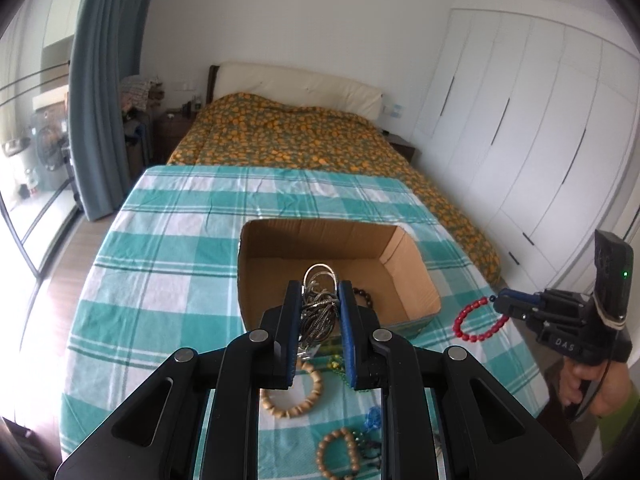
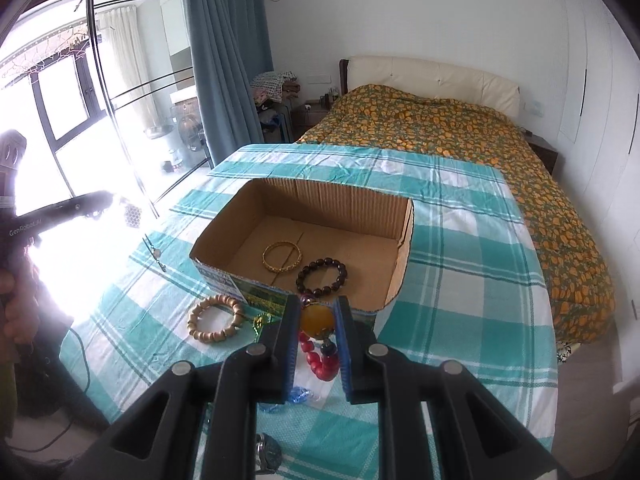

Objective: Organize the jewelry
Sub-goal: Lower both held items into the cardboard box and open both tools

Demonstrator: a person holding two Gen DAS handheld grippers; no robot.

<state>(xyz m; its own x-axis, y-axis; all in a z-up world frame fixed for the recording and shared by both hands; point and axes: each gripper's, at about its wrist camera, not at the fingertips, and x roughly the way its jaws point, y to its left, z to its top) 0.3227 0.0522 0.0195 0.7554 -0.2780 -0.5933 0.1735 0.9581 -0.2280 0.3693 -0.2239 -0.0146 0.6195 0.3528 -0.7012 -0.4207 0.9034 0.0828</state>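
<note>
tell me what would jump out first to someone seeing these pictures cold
The open cardboard box in the middle of the teal checked tablecloth draws the eye, with a gold bangle and a dark bead bracelet lying inside. Next come the two grippers: the left gripper clamps a tangle of silver chains over the box's near edge, and the right gripper pinches a red bead bracelet by its amber bead.

Colours, my table and bed

Cloth [image 2: 460, 240] teal/white check; box [image 2: 320, 200] brown w/ green print; bracelets red [image 1: 478, 320], gold [image 2: 282, 256], dk brown [image 2: 322, 276], tan [image 2: 216, 320]; bedspread [image 2: 440, 132] green w/ orange spots.
</note>
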